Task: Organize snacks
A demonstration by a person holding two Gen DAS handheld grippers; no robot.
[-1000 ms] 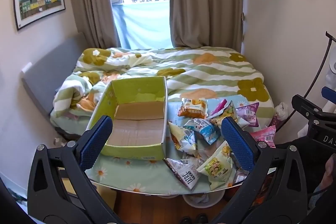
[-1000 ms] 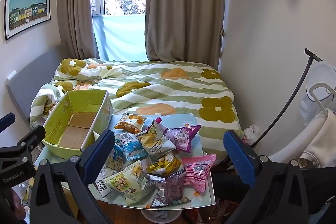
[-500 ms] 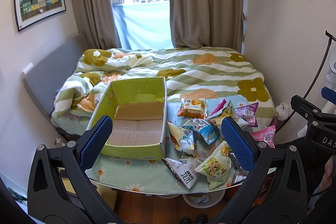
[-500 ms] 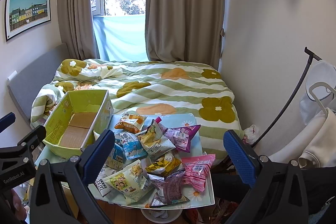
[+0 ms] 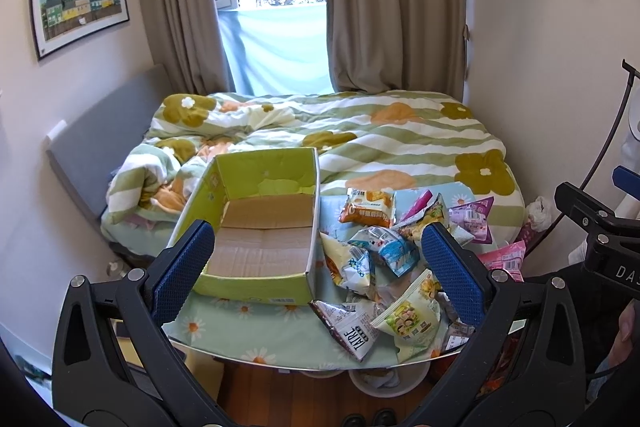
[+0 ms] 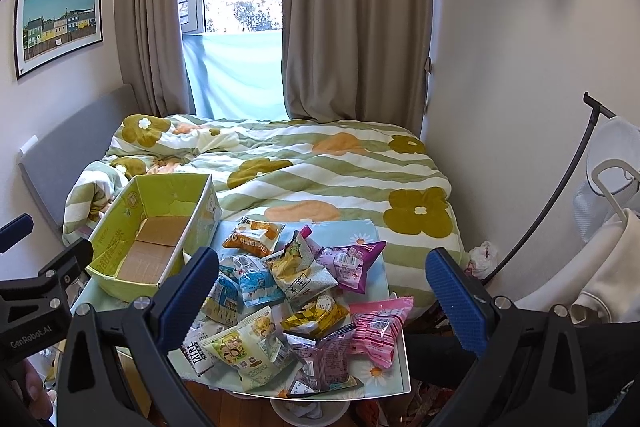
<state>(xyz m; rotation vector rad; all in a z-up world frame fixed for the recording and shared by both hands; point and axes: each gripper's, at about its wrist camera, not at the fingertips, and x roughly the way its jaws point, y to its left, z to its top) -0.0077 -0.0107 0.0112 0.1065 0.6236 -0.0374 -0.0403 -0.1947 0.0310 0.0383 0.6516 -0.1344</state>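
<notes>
Both tongs, left tongs (image 5: 316, 259) and right tongs (image 6: 322, 281), hung released, empty | snack packets (image 6: 296, 299) heaped below right tongs; box (image 5: 256, 227) beneath left | I judged: nip one top packet by its seam.

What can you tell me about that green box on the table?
The green box is an open-topped cardboard carton, lime green on its walls inside and out, with a plain brown corrugated floor of folded flaps. Nothing lies inside it. It sits upright on the left part of the daisy-print table, its far end toward the bed. Printed lettering shows on its outer side in the right wrist view. The snack packets are piled just to its right; whether any touches it is unclear.
</notes>
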